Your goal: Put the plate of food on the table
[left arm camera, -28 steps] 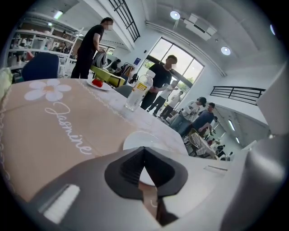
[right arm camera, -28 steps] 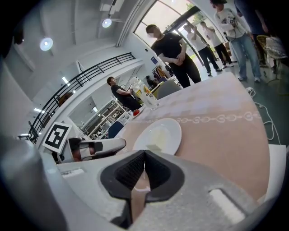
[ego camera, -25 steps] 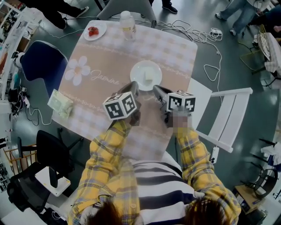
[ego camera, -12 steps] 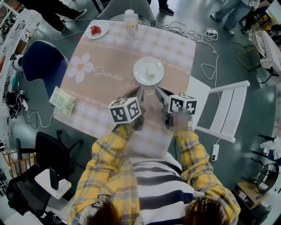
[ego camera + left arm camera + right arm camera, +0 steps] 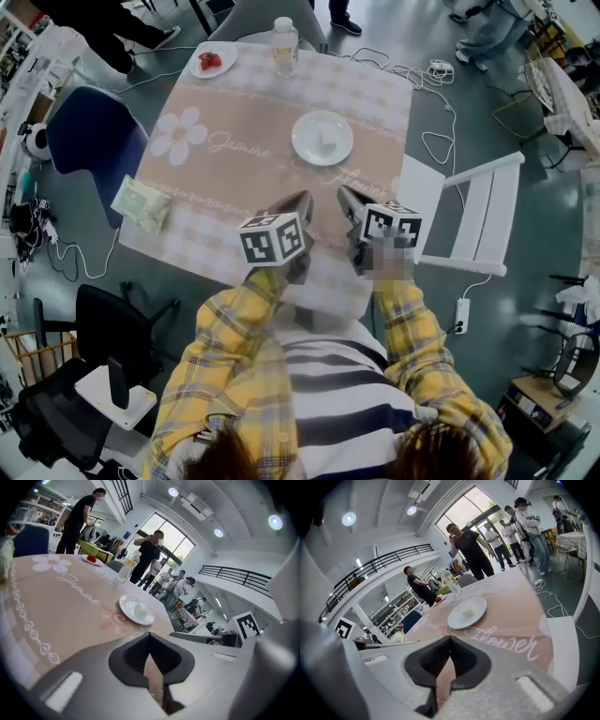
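Observation:
A white plate (image 5: 322,138) with a small pale piece of food rests on the pink checked tablecloth (image 5: 225,178), right of centre. The same plate (image 5: 136,610) lies ahead of the left jaws, and the plate (image 5: 467,612) lies ahead of the right jaws too. Both grippers hover over the near table edge, well short of the plate. My left gripper (image 5: 302,200) has its tips touching and holds nothing. My right gripper (image 5: 344,194) is likewise shut and empty.
A second plate with strawberries (image 5: 212,62) and a water bottle (image 5: 285,44) stand at the far edge. A folded greenish cloth (image 5: 141,204) lies at the left edge. A white chair (image 5: 473,214) stands to the right, a blue chair (image 5: 84,141) to the left. People stand beyond the table.
Both grippers have drawn back from the plate toward the near table edge. The plate stays put on the cloth.

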